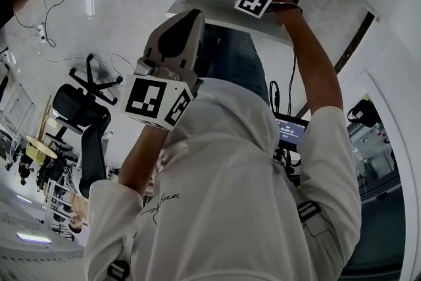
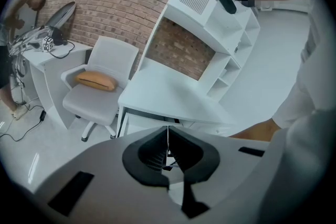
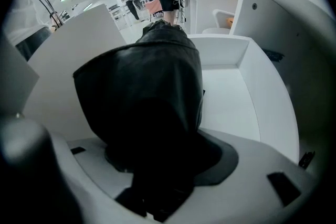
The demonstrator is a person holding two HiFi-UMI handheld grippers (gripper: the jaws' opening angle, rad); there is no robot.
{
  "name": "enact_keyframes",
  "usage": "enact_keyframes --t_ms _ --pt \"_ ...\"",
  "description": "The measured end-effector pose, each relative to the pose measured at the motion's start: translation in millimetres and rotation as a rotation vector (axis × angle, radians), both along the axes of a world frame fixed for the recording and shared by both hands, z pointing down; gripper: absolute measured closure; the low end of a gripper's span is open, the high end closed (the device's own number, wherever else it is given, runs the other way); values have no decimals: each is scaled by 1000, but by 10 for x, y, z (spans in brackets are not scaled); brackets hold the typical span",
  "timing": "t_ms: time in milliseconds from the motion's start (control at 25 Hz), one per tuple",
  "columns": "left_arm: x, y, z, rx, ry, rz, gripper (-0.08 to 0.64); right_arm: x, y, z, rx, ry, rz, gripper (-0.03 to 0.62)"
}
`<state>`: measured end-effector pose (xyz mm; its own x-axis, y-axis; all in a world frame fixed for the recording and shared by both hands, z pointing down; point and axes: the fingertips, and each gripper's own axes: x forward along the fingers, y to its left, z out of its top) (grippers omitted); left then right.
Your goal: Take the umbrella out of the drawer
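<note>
The white counter fills the middle of my left gripper view, at 12 o'clock from my left gripper. Its white drawer stands pulled open, and its bare floor runs toward 1 o'clock in my right gripper view. A grey office chair stands beside the counter, at 10 o'clock from my left jaws. The black folded umbrella is inside the drawer's walls, along their left side; I cannot tell whether it rests on the floor. My right gripper has its jaws clamped on the umbrella's near end. My left jaws are pressed together with nothing between them, held well clear of the drawer. An orange cushion lies on the chair seat.
</note>
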<state>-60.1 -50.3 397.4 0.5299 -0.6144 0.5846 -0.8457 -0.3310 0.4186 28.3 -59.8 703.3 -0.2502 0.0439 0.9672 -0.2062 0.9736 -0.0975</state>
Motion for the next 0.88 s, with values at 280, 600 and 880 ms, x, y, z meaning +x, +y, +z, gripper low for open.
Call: enact_keyframes --t_ms 280,600,880 --pt "-43 -7 -43 5 1 -10 543 40 9 -127 -6 -33 57 344" --pt "37 -24 -75 13 9 -2 543 86 27 -226 -29 -68 108 344" --pt "95 -13 -125 21 16 3 543 56 73 -314 -25 -85 98 344"
